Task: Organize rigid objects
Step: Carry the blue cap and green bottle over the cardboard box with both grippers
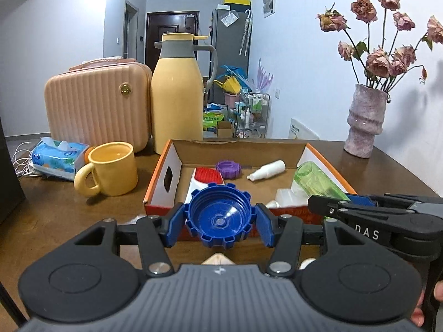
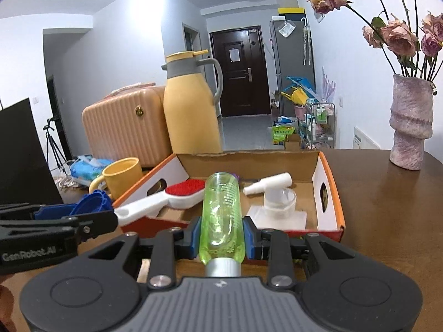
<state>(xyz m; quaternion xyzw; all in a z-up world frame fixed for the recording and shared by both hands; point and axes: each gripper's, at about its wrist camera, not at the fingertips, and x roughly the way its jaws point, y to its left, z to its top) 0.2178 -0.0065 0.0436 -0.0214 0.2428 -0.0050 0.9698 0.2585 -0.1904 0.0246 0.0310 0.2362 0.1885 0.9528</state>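
Observation:
My left gripper [image 1: 220, 221] is shut on a blue ridged cap [image 1: 218, 214], held just before the near wall of the cardboard box [image 1: 163, 166]. My right gripper [image 2: 221, 235] is shut on a green clear bottle [image 2: 221, 207] with a silver cap, lying along the fingers over the box's near edge. The bottle also shows in the left wrist view [image 1: 318, 179]. Inside the box lie a white brush with red bristles [image 2: 182, 193], a purple cap [image 1: 228, 168], a white spray bottle [image 2: 268, 184] and a clear-lidded white container [image 2: 279, 202].
On the brown table stand a yellow mug [image 1: 113, 168], a yellow thermos jug [image 1: 177, 94], a pink case [image 1: 97, 105], a tissue pack [image 1: 58, 157] and a pink vase with dried roses [image 1: 365, 121]. A black panel [image 2: 22, 152] stands at the left.

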